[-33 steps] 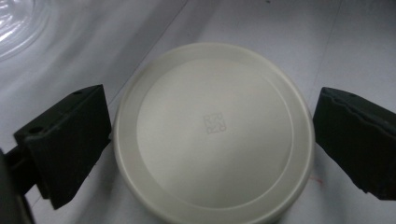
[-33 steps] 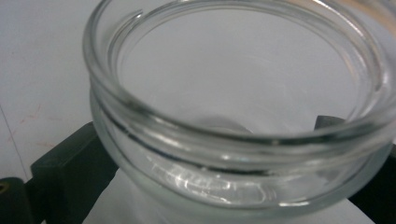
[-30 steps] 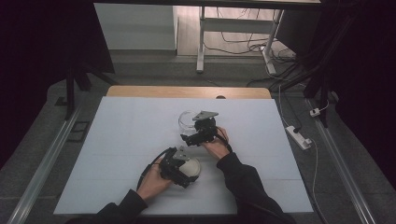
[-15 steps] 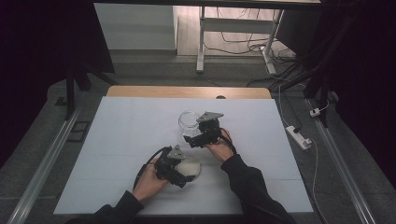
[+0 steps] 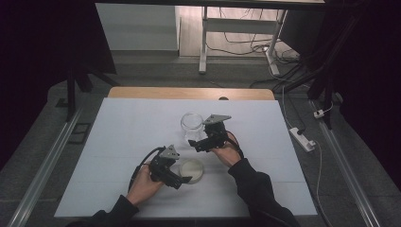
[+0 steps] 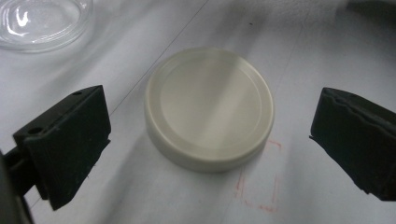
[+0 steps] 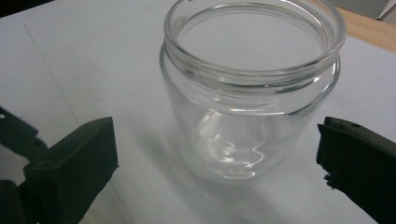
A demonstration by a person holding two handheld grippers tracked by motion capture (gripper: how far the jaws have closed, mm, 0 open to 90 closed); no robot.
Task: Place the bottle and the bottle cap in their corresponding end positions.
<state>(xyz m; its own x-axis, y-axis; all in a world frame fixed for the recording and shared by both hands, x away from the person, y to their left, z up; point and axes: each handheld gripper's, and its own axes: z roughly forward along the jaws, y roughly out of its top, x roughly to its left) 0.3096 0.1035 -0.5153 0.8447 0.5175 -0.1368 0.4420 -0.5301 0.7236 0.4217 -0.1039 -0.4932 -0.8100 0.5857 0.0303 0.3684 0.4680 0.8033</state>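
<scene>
Holding your left gripper (image 6: 210,154) with its 2 jaws spread wide, you have the cream lid (image 6: 209,108) lying flat on the white table (image 5: 118,142) between them, untouched. Your right gripper (image 7: 215,163) is also spread wide, facing the upright, open glass jar (image 7: 250,88) at 12 o'clock of the lid.

A white-topped table (image 5: 118,142) stands on grey floor (image 5: 42,156) in a dark room, cables (image 5: 246,33) beyond.
</scene>
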